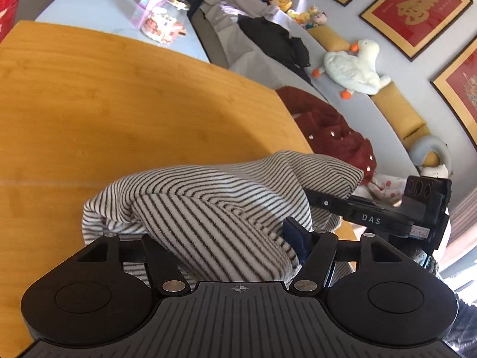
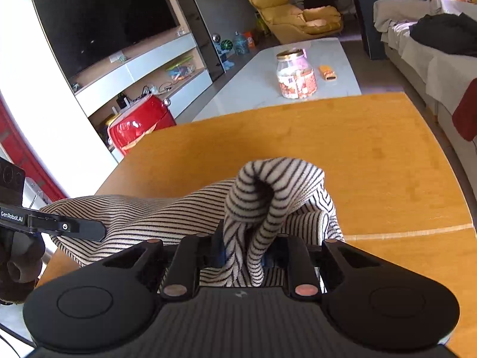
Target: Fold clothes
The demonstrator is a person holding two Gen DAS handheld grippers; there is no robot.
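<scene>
Striped garment lay bunched w/ most of its bulk just ahead of and between both sets of jaws, low over the wooden bench near its front edge. Right gripper: jaws together, clamped on a rolled-up wad of the cloth that stood up in a hump right above them. Left gripper: cloth filled the gap and draped over the jaws; looked pinched, but I couldn't tell for sure (fabric hid the tips).

Handling, as a guess: soft knit, light, limp, no stiffness to hold a line. It'd sag between two holds and slump once let go. Not slippery, not fragile; ribbed weave should give the jaws decent bite. Better holds would be a single-layer edge, such as hem corners or shoulder seams, well apart, so the cloth hangs flat, not a thick wad. Whether this bunch was mid-fold or being shaken out, the pics didn't settle.
</scene>
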